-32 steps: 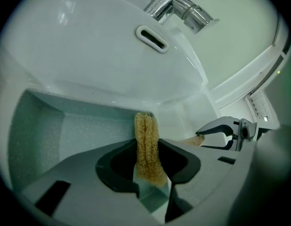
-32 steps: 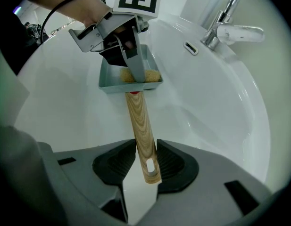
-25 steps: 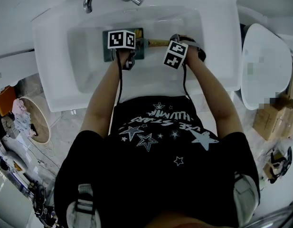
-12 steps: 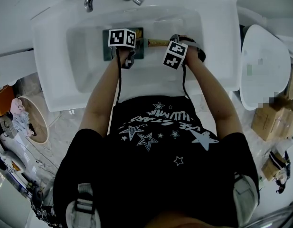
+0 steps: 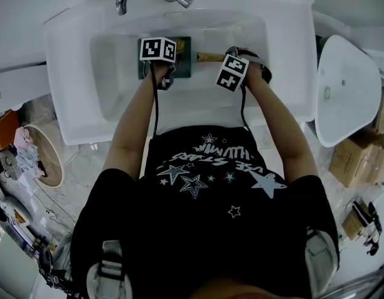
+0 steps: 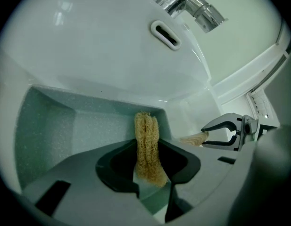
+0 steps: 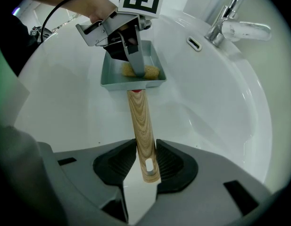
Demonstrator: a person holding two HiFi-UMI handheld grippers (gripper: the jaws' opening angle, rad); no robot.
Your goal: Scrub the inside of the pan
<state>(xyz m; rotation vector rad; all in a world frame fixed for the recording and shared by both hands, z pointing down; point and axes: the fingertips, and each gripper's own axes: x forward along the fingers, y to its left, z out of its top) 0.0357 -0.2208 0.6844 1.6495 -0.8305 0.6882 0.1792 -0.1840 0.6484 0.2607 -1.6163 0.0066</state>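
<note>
Pan [image 7: 118, 84] is being held by its stiff wooden handle [image 7: 140, 121] in right gripper [image 7: 145, 161] — left gripper [image 6: 147, 171] is pinching soft loofah [image 6: 146, 140].

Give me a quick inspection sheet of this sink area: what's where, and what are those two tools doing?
Surface: white sink, faucet at its far edge.
Job's things: square pan lying in the basin; loofah scrubber inside it; its wooden handle points toward the person.
Clutter: nothing seen in the basin.
Grippers: left gripper shut on the loofah scrubber; right gripper shut on the wooden handle.
Cables: black cable running along each forearm.
Surroundings: second white basin and cardboard boxes at right; small floor items at left, too small to tell.
</note>
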